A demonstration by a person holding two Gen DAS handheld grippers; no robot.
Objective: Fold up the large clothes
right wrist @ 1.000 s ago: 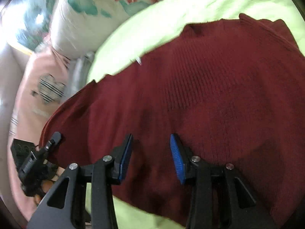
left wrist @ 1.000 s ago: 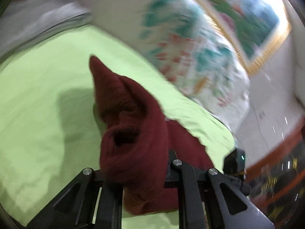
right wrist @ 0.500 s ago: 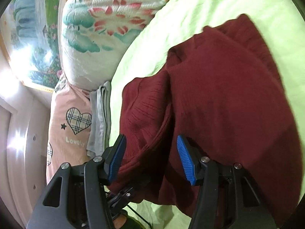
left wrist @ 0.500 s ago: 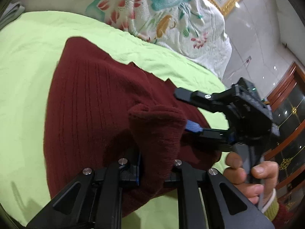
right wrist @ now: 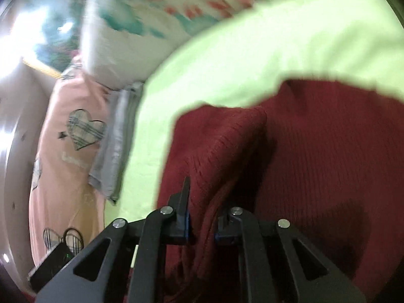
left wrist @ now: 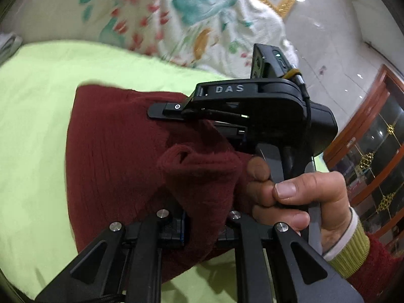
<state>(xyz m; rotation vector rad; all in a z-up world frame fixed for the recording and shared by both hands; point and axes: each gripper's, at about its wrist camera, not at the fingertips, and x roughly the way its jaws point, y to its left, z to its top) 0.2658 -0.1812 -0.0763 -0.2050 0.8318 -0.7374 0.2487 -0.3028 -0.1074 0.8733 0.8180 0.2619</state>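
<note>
A dark red knit sweater point(left wrist: 108, 151) lies on a light green bed sheet point(left wrist: 32, 101). My left gripper point(left wrist: 205, 223) is shut on a bunched fold of it, and the cloth stands up in a loop above the fingers. Just ahead in the left wrist view, a hand point(left wrist: 303, 192) holds the black housing of the right gripper point(left wrist: 265, 106) over the sweater. In the right wrist view my right gripper point(right wrist: 202, 227) has its jaws closing on a raised ridge of the sweater point(right wrist: 328, 151). Cloth fills the gap and the pads press on it.
A floral quilt point(left wrist: 189, 17) is piled along the far side of the bed. A pink pillow with hearts point(right wrist: 63, 156) and a folded grey cloth point(right wrist: 113, 156) lie at the sheet's left edge. A wooden glass-door cabinet point(left wrist: 373, 151) stands beyond the bed at right.
The right gripper's jaws stood wide over the sweater and now pinch a ridge of it. It has come close in front of the left gripper, which keeps its fold.
</note>
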